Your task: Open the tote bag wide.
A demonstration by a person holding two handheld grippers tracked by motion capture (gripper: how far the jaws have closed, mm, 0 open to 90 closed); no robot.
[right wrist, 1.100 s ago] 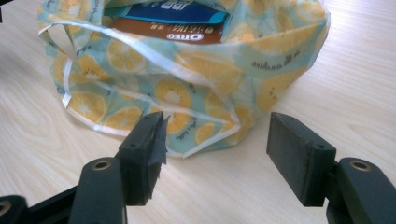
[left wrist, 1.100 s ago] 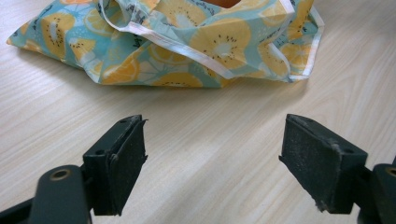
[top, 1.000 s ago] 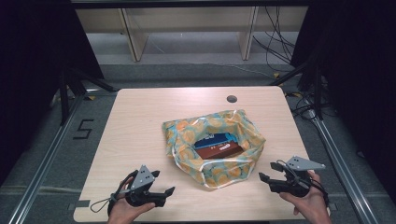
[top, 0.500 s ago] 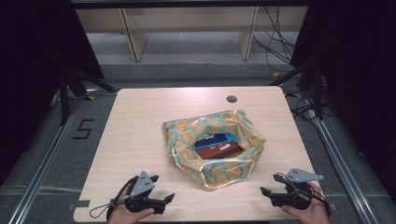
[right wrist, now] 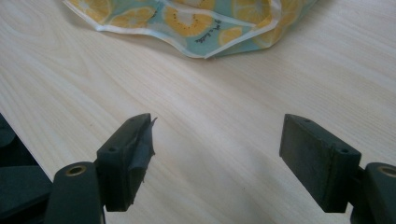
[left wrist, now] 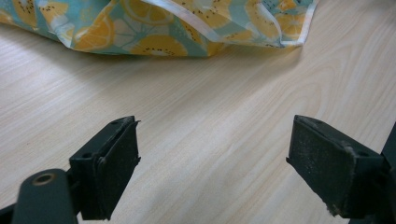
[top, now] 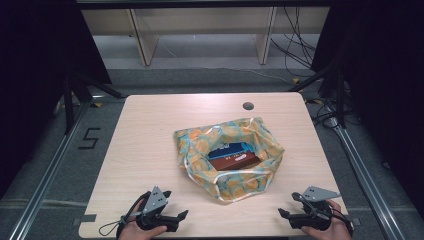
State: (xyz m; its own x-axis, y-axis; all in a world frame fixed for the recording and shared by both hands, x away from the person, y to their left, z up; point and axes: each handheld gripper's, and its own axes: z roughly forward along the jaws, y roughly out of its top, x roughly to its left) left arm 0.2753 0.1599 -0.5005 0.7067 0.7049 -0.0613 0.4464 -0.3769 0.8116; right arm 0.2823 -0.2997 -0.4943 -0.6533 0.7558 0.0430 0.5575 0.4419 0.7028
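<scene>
Table (top: 150, 130): we find it bearing one bag.
Bag (top: 235, 185): fruit-print, open at mid-table – a box (top: 232, 157) lies inside.
Left gripper (top: 181, 216): jaws just opened wide, nothing between them.
Right gripper (top: 283, 214): likewise – near edge, well apart from the bag.

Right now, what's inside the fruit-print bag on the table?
Inside the fruit-print bag lies a flat box, blue along the far part and red-brown nearer. The bag's folded walls cover its edges and whatever lies beneath it.

Teal bag (top: 227, 155), orange-and-yellow citrus print
</scene>
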